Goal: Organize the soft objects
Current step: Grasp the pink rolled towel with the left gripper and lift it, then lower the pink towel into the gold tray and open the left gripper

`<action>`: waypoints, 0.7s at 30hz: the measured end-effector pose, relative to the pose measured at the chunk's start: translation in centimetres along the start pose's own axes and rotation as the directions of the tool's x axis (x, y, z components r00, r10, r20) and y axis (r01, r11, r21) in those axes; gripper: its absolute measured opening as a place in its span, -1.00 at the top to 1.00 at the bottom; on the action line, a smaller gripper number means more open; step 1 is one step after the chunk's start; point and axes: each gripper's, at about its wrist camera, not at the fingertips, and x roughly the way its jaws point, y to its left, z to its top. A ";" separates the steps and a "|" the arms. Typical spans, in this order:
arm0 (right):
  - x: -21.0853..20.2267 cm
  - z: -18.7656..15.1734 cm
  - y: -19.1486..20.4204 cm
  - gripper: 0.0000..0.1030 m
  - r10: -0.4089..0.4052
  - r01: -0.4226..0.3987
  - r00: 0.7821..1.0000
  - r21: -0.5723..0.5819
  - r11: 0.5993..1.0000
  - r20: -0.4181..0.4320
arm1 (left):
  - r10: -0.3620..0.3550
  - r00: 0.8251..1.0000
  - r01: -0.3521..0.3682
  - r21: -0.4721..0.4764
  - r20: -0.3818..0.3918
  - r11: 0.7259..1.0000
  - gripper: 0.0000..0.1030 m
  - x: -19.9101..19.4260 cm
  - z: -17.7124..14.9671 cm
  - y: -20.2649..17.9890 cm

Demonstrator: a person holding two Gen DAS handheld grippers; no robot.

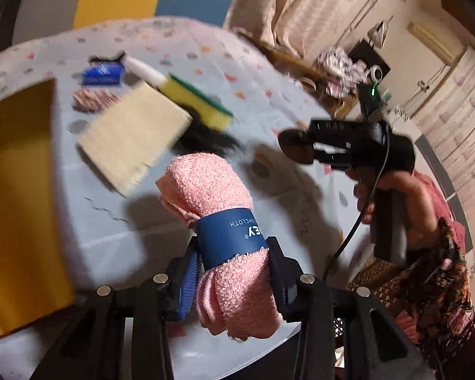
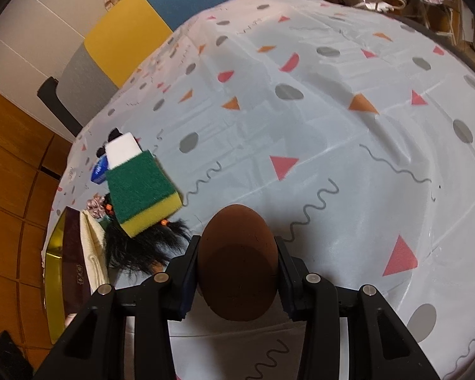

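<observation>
My left wrist view is smeared by motion blur across the tabletop [image 1: 117, 231], with a soft shadow cast there; my right wrist view is sharp and evenly lit under warm indoor light; both bend strongly and darken at the fisheye rims.

You have a pink rolled washcloth [image 1: 218, 218] with a dark blue paper band around its middle; it is lifted above the table and stands tilted, one end up. You also have a brown egg-shaped sponge [image 2: 239, 266], smooth and matte, held with its narrow end pointing away. On the table lie a yellow sponge with a green scrubbing side [image 2: 142, 190], tilted over a black hairy thing [image 2: 139, 247], a beige folded cloth [image 1: 133, 139] flat beside them, a small blue packet [image 1: 103, 74], and a pink patterned scrunchie [image 1: 93, 99] near the cloth.
</observation>
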 end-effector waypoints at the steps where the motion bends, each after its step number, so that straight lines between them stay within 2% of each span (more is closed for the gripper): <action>1: -0.2 0.0 0.2 0.16 0.000 0.000 1.000 -0.007 1.000 0.011 | 0.009 1.000 -0.009 -0.002 0.018 1.000 0.22 -0.7 0.0 0.3; 4: -0.5 0.1 0.4 0.16 0.015 -0.014 0.999 -0.018 1.000 0.030 | 0.043 0.996 -0.040 -0.041 0.072 0.998 0.22 -3.0 0.3 2.4; 8: -0.7 0.1 0.7 0.16 0.028 -0.027 0.999 -0.031 0.999 0.045 | 0.092 0.990 -0.081 -0.110 0.105 0.991 0.22 -5.1 0.7 6.0; 10: -0.8 0.1 0.9 0.16 0.031 -0.029 0.998 -0.039 0.999 0.054 | 0.139 0.984 -0.121 -0.152 0.111 0.981 0.22 -6.0 1.3 8.1; 17: -1.0 0.0 1.8 0.16 0.042 -0.035 0.996 -0.089 0.995 0.077 | 0.285 0.957 -0.264 -0.252 0.048 0.931 0.22 -7.2 2.9 16.1; 21: -0.8 -0.1 2.4 0.16 0.038 -0.028 0.996 -0.119 0.992 0.077 | 0.391 0.920 -0.383 -0.294 -0.034 0.876 0.22 -7.0 3.7 21.6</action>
